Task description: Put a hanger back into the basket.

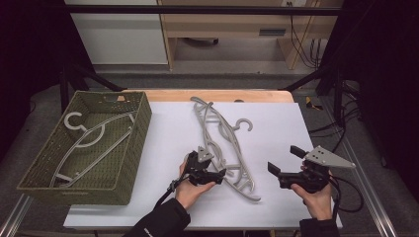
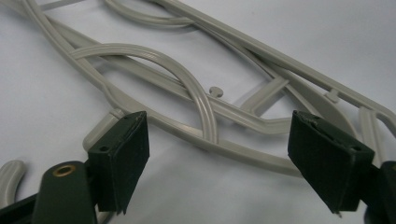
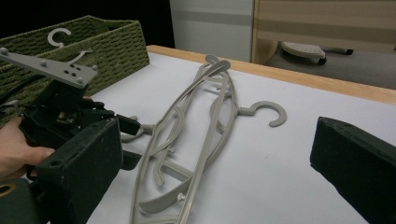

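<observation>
Several grey hangers [image 1: 222, 143] lie stacked on the white tabletop [image 1: 276, 207] near its middle; how many are in the stack cannot be made out, as their bars overlap. The stack's long axis runs from the far edge of the tabletop, near the middle, toward the near edge, slanting slightly to the right. One hook [image 1: 244, 124] sticks out sideways toward the right edge. The near end of the stack is partly covered by the left gripper [image 1: 213, 170] in the high view, and in the left gripper view the hangers [image 2: 196, 107] are cut off by the picture's top and right borders.

The left gripper's jaws stand apart, one on each side of the lower bars of the stack, with the pads not pressing on them. The right gripper [image 1: 282, 165] is held above the near right part of the tabletop, well apart from the hangers [image 3: 196, 135], jaws wide apart with nothing between them.

A green woven basket [image 1: 133, 148] sits at the left edge of the tabletop and holds another hanger [image 1: 86, 140], whose lower portion is hidden behind the basket's near wall.
</observation>
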